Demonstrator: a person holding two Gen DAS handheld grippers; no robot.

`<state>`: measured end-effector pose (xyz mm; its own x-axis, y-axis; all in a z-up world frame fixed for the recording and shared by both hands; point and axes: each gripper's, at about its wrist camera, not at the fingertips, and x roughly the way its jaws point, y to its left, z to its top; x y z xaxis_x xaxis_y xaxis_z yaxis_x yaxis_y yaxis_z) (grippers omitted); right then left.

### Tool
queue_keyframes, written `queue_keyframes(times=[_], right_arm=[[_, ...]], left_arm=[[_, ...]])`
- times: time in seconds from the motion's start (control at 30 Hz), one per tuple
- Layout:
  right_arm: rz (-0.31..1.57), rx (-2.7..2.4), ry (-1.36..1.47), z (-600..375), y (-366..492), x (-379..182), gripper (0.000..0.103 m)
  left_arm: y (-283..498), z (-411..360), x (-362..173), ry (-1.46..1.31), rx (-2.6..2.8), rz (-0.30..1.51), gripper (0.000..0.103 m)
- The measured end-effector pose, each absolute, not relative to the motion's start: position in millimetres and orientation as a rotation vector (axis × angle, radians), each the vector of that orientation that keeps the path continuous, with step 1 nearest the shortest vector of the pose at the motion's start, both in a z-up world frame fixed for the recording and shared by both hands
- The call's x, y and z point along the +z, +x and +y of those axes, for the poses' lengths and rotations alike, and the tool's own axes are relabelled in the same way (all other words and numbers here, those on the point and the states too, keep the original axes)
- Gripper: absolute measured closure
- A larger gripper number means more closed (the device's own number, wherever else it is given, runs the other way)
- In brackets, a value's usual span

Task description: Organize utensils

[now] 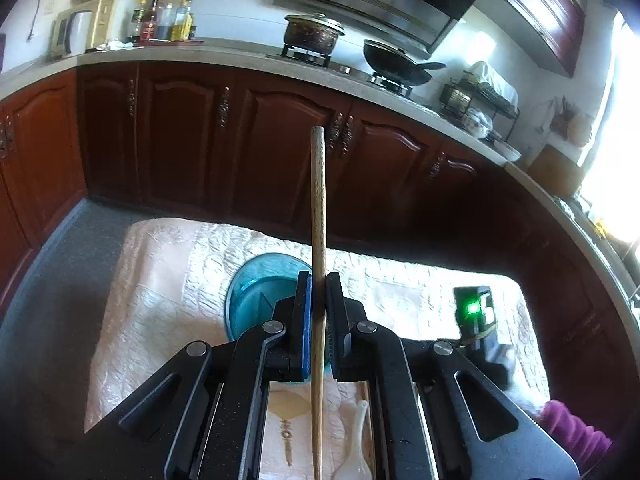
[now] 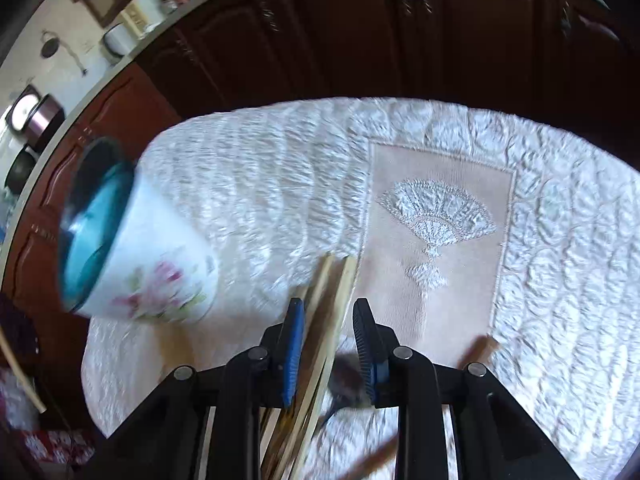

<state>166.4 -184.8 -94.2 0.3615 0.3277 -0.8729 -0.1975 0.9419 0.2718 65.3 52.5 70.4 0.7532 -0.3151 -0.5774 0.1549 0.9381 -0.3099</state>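
Sorting step: left gripper [image 1: 319, 316] clamped on one wooden chopstick [image 1: 318, 200], due for the blue-lined cup [image 2: 132, 240]; right gripper [image 2: 326, 344] part-open, astride loose chopsticks [image 2: 320, 320], gripping none.

Quilted white cloth [image 2: 280, 168] under a tilted floral cup [image 2: 160, 256], chopsticks [image 2: 328, 300], white spoon [image 1: 360, 440]

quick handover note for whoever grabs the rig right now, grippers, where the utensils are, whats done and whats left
Left gripper: shut on a wooden stick, lifted above the cup.
Right gripper: jaws apart over a bundle of chopsticks lying on the quilted cloth; pads not pressing them.
Cup, teal inside and floral outside, stands on the cloth left of the right gripper.
A white spoon lies on the cloth.
Done: nothing seen in the cup.
Left: put in the stick, chopsticks and spoon.
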Motion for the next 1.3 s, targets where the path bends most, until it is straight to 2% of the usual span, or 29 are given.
queue_keyframes(times=[0.07,0.1,0.13,0.3,0.73,1.0,1.1,1.3], right_arm=[[1.169,0.323,0.119,-182.3,174.9,-103.8,0.085],[1.178,0.322,0.121,-183.4,179.1,-108.9,0.093],[1.180,0.327,0.136,-185.0,180.6,-110.7,0.094],[1.110,0.366,0.185,-200.8,165.2,-83.6,0.095],[0.819,0.509,0.198,-207.1,106.4,52.5,0.096],[0.612,0.565,0.174,-186.8,100.5,146.6,0.096],[0.558,0.556,0.178,-171.3,107.8,163.0,0.096],[0.508,0.538,0.155,-125.3,139.1,158.4,0.096]], left_arm=[[68.6,55.9,71.3,-0.259,-0.248,0.668,0.097],[69.3,56.6,71.9,-0.262,-0.242,0.665,0.097],[71.3,58.3,72.9,-0.264,-0.237,0.662,0.097],[77.3,66.8,78.6,-0.261,-0.219,0.638,0.097],[83.6,81.7,97.9,-0.291,-0.202,0.591,0.097],[96.3,83.1,101.1,-0.266,-0.127,0.528,0.097],[102.2,77.1,96.6,-0.231,-0.092,0.487,0.097],[110.8,64.1,70.5,-0.153,-0.054,0.464,0.097]])
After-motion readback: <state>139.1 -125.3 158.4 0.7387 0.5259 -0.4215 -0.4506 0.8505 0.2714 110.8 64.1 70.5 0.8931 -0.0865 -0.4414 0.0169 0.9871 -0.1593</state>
